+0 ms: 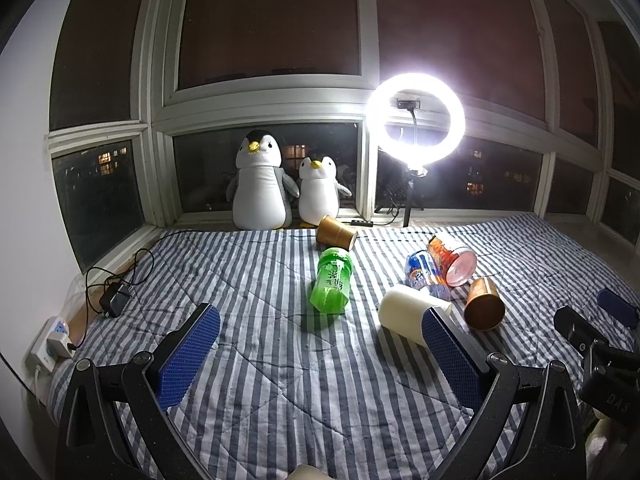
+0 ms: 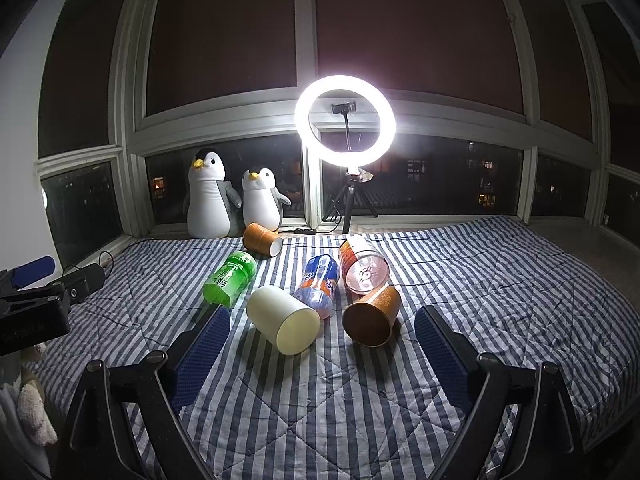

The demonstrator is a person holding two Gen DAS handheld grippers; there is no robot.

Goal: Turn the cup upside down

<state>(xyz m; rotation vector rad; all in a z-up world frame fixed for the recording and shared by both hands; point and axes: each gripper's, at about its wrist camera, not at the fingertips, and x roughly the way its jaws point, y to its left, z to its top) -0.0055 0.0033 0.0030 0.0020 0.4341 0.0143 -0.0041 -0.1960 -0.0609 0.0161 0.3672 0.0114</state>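
Plainly, we see both grippers empty with jaws wide: the left gripper (image 1: 320, 354) low in its frame, the right gripper (image 2: 322, 350) likewise. Several cups lie tipped on the striped quilt (image 2: 480, 280): a white cup (image 2: 282, 320) at centre, a brown cup (image 2: 372, 316) just right of it, another brown cup (image 2: 262, 239) near the penguins (image 2: 232, 200). The green bottle (image 2: 229, 278) carries white characters we cannot read; the blue bottle (image 2: 318, 284) label looks like Fanta.
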